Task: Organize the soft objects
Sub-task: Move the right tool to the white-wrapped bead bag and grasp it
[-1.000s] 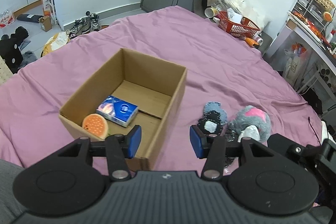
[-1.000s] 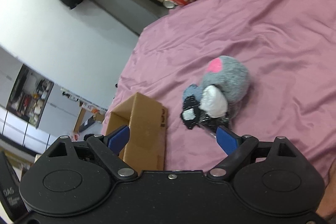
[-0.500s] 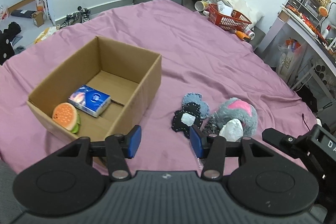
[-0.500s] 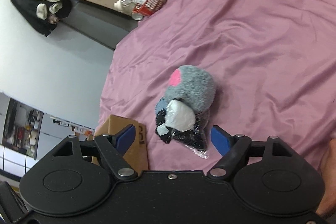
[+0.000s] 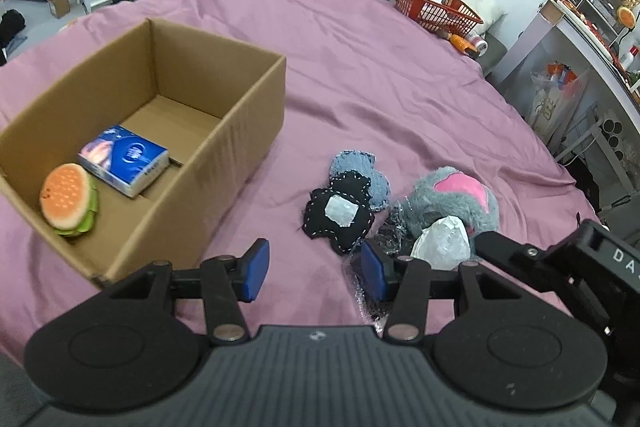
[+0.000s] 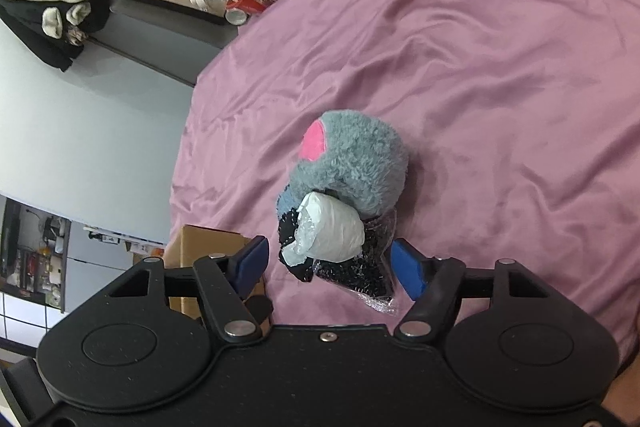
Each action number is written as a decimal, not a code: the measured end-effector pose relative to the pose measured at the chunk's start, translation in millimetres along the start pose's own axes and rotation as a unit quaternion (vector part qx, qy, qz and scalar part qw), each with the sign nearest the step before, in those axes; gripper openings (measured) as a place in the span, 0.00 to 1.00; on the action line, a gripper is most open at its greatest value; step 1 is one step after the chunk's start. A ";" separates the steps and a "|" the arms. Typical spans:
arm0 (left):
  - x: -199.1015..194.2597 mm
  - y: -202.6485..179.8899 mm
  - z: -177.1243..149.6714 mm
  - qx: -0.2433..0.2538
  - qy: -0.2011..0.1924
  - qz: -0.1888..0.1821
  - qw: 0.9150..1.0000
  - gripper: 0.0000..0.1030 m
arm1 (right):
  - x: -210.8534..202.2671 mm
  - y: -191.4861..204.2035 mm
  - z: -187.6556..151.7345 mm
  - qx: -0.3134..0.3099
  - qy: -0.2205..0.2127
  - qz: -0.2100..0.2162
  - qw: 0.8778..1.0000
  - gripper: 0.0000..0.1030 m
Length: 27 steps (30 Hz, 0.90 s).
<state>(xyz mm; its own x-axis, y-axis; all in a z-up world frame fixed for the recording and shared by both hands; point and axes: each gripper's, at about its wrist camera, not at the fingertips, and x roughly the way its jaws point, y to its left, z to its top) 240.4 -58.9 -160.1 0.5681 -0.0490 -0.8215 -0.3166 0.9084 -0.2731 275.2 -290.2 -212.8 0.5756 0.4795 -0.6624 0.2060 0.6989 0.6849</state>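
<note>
A cardboard box (image 5: 224, 131) on the purple bed holds a plush burger (image 5: 68, 199) and a blue tissue pack (image 5: 124, 165). To its right lies a pile: a grey plush with pink patch (image 5: 456, 201), a black stitched pad (image 5: 340, 215), a blue-grey pad (image 5: 360, 171), a white wrapped bundle (image 5: 440, 245) and a crinkly black bag (image 6: 356, 279). My left gripper (image 5: 314, 269) is open, just short of the pile. My right gripper (image 6: 328, 263) is open, its pads either side of the white bundle (image 6: 332, 233) and grey plush (image 6: 352, 163). The box corner (image 6: 200, 241) shows at left.
A red basket (image 5: 436, 7) with bottles and bags sits at the bed's far edge. A desk and shelves (image 5: 592, 7) stand to the right. The purple sheet (image 5: 380, 87) stretches wide around the pile.
Both grippers moved closer to the pile of soft things. The left view swung right, so the box slid left. The right gripper's open pads now flank the white bundle.
</note>
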 end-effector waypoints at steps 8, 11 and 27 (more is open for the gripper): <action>27.2 4.5 4.1 -0.031 0.022 -0.029 0.999 0.47 | 18.9 4.7 0.5 -0.007 0.004 -0.014 1.000 0.65; 36.4 5.7 4.4 -0.035 0.029 -0.038 0.998 0.47 | 27.1 6.9 0.8 -0.014 0.008 -0.022 1.000 0.61; 70.3 -4.6 -1.2 -0.041 0.062 -0.044 0.996 0.49 | 17.7 -10.3 8.9 0.022 -0.032 -0.039 0.998 0.39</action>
<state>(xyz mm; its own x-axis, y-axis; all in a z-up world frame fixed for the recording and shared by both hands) 280.9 -67.0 -217.2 0.4998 -0.1816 -0.8469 -0.3340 0.8617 -0.3819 290.3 -293.7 -228.9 0.6062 0.3880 -0.6942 0.2859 0.7082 0.6455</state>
